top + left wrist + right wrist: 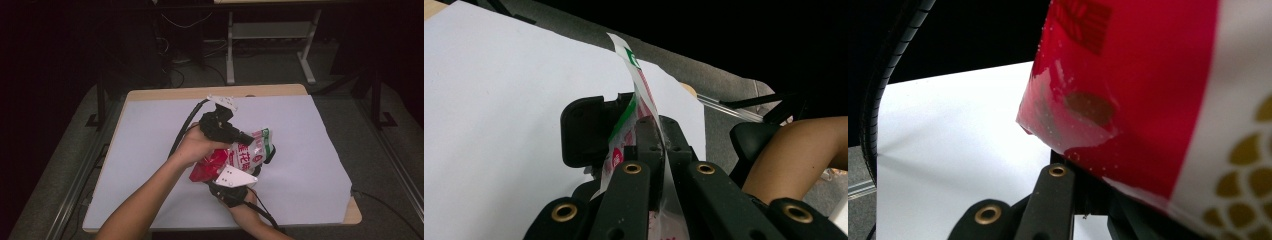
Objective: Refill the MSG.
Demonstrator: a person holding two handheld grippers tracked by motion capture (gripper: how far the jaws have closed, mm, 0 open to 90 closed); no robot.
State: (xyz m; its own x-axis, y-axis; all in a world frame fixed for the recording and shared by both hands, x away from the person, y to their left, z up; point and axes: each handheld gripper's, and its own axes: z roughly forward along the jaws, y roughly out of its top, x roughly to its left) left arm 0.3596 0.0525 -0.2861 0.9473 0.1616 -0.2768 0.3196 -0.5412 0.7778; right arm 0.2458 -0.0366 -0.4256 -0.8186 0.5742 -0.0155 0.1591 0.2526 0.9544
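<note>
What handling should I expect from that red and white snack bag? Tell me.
Probably floppy: the snack bag bends and creases where the left hand-held gripper pinches its thin edge. Likely slippery, since its film looks glossy in the right gripper view. Apparently light, as it hangs from pinched edges.

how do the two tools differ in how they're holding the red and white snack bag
The left tool comes in from above the red and white plastic snack bag and pinches its white, green-trimmed end; the right tool comes from the near side, at the bag's red end. The left tool's jaws are plainly shut on a thin edge in the left gripper view; the right tool's grip is hidden behind the bag. Both are black, each carrying a grey three-cornered plate.
</note>
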